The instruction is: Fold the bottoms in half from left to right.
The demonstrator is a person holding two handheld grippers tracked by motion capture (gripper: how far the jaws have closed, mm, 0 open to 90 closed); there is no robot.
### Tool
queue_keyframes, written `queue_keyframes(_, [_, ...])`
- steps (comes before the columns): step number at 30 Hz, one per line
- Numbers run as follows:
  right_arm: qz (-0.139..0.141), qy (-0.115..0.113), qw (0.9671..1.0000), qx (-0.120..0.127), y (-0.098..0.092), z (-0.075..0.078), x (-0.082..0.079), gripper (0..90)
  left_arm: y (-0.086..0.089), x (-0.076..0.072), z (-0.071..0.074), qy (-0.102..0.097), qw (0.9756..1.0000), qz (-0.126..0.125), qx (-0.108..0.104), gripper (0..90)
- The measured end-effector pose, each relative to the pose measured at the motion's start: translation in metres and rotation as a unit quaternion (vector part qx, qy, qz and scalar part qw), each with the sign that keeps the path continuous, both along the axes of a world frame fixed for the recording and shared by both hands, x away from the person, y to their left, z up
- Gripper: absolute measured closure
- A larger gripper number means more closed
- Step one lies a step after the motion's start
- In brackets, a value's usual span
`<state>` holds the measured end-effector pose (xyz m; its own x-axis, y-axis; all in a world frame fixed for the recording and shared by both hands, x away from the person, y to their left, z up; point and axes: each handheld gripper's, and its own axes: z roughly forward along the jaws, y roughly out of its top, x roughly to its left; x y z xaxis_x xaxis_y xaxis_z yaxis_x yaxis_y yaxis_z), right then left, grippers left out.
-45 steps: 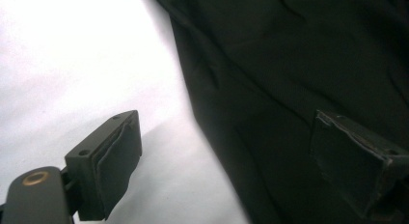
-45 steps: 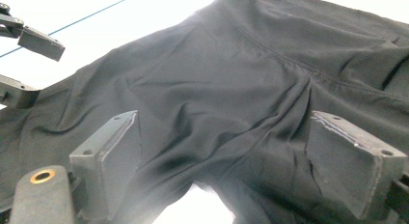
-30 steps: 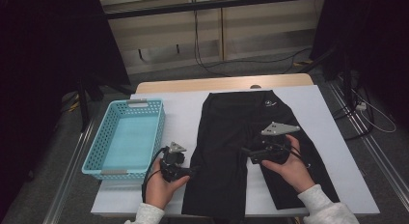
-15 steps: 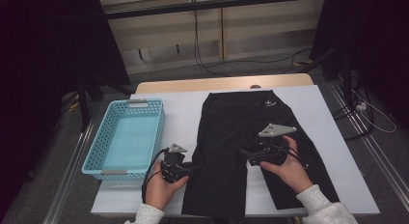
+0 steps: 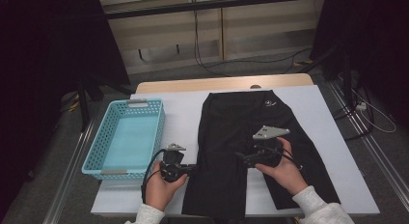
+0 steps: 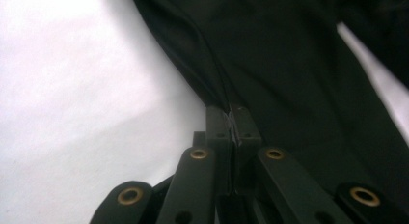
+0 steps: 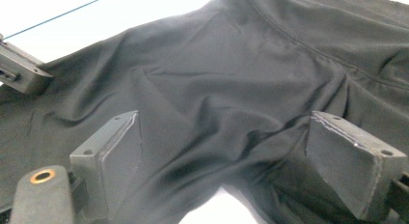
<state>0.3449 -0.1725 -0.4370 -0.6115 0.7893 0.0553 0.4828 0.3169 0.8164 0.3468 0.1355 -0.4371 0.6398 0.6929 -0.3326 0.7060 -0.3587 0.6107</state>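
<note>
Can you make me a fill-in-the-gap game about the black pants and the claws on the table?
1. The left claw is shut on the edge of the black ____.
2. The right claw has its jaws ____, with cloth bunched between them.
3. The basket to the left of the pants is light ____.
4. Inside, the basket is ____.

Missing words: pants; open; blue; empty
</note>
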Motion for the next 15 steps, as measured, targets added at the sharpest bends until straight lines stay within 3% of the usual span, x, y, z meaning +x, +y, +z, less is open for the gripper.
queue_keyframes(4, [0.003, -0.002, 1.0000, -0.005, 0.008, -0.001, 0.002, 12.8, -0.003, -0.002, 0.006, -0.006, 0.9998, -0.004, -0.021, 88.6])
queue_keyframes(9, [-0.002, 0.000, 1.0000, 0.000, 0.021, -0.002, 0.011, 12.7, -0.011, -0.003, 0.005, -0.009, 0.9996, -0.017, -0.020, 88.6])
queue_keyframes(12, [-0.003, -0.007, 0.9999, -0.014, 0.031, 0.000, 0.017, 12.3, -0.014, -0.003, 0.004, -0.008, 0.9995, -0.022, -0.019, 88.6])
queue_keyframes(15, [-0.007, 0.000, 1.0000, 0.000, 0.038, -0.001, 0.023, 12.3, -0.015, -0.003, 0.004, -0.010, 0.9995, -0.023, -0.021, 88.6])
